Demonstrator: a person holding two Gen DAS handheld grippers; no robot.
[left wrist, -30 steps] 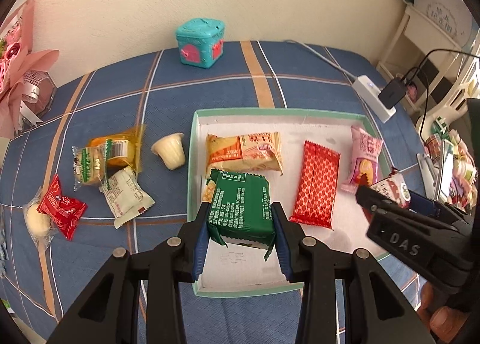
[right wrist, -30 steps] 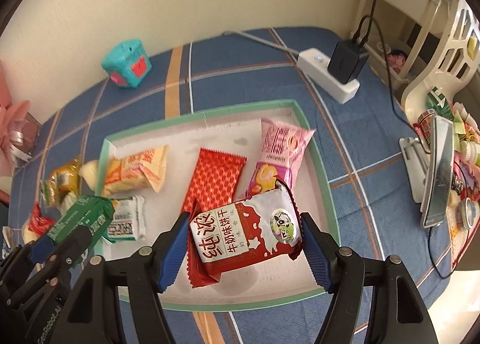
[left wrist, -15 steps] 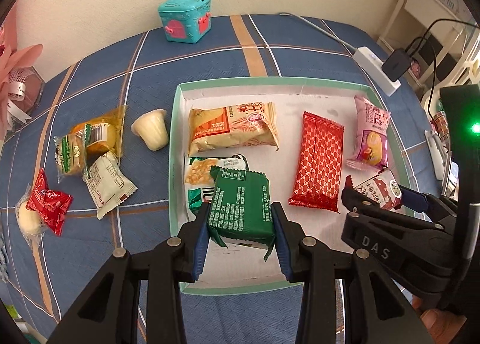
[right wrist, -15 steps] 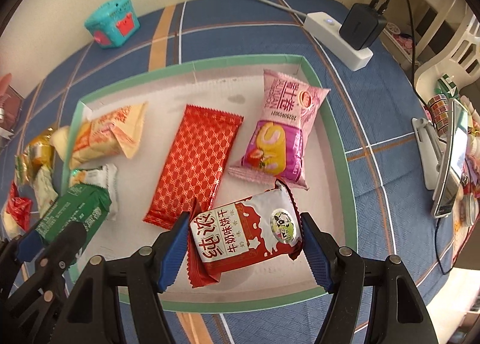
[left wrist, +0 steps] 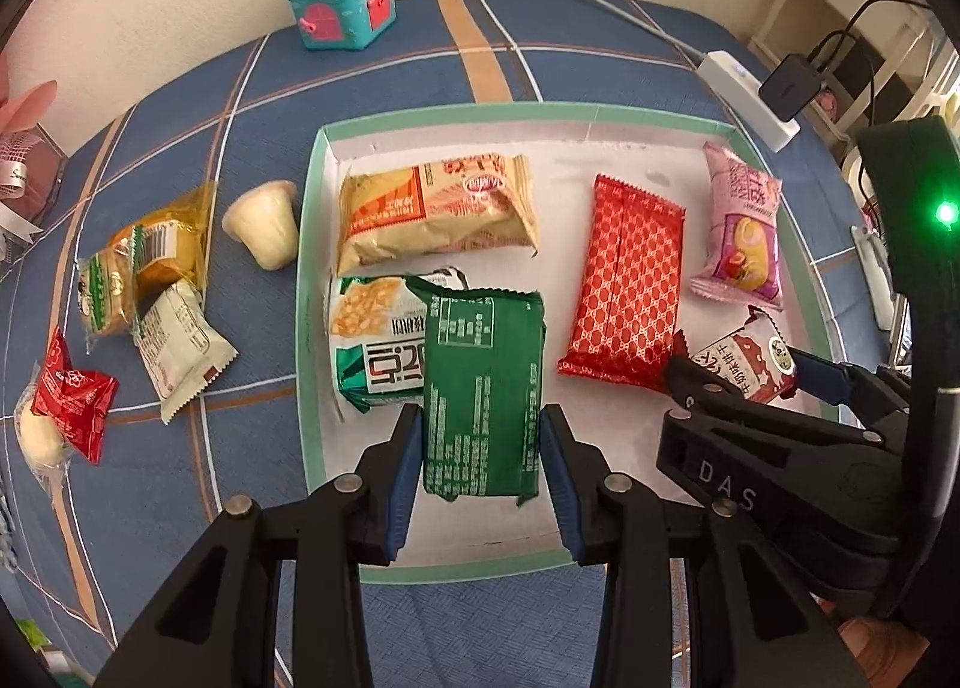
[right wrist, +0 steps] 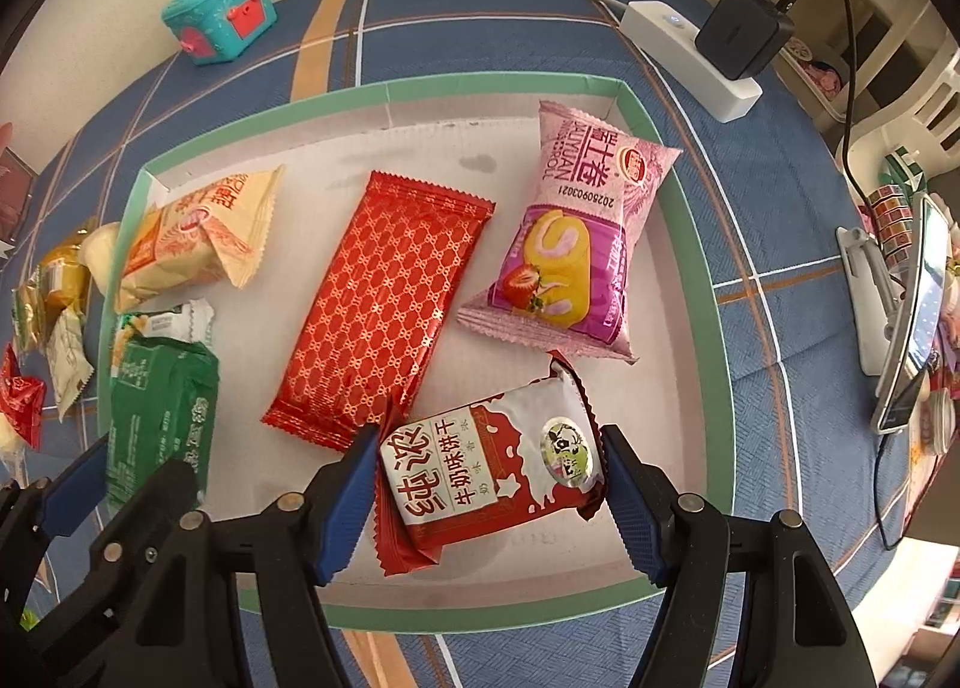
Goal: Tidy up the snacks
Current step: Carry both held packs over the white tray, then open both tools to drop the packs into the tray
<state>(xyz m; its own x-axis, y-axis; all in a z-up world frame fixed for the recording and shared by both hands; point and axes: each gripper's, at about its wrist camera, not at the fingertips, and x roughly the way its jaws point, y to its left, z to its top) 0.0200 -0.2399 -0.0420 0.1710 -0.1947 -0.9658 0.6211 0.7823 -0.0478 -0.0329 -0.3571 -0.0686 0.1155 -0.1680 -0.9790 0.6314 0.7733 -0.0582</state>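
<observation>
My left gripper (left wrist: 480,448) is shut on a green snack packet (left wrist: 483,388) low over the front left of the green-rimmed white tray (left wrist: 312,280). My right gripper (right wrist: 486,472) is shut on a red-and-white milk biscuit packet (right wrist: 480,478) over the tray's front right. Lying in the tray are an orange-cream packet (left wrist: 432,208), a green-white packet (left wrist: 375,340), a red patterned bar (right wrist: 384,304) and a pink roll-cake packet (right wrist: 570,244). Left of the tray, on the blue plaid cloth, lie a jelly cup (left wrist: 264,226) and several small snacks (left wrist: 150,280).
A teal toy chest (left wrist: 342,7) stands at the back by the wall. A white power strip (right wrist: 690,58) with a black charger and cables lies back right. A phone on a stand (right wrist: 912,328) and shelves crowd the right edge.
Both grippers have sunk toward the tray with their packets still held; the tray and its snacks look larger and closer in both views.
</observation>
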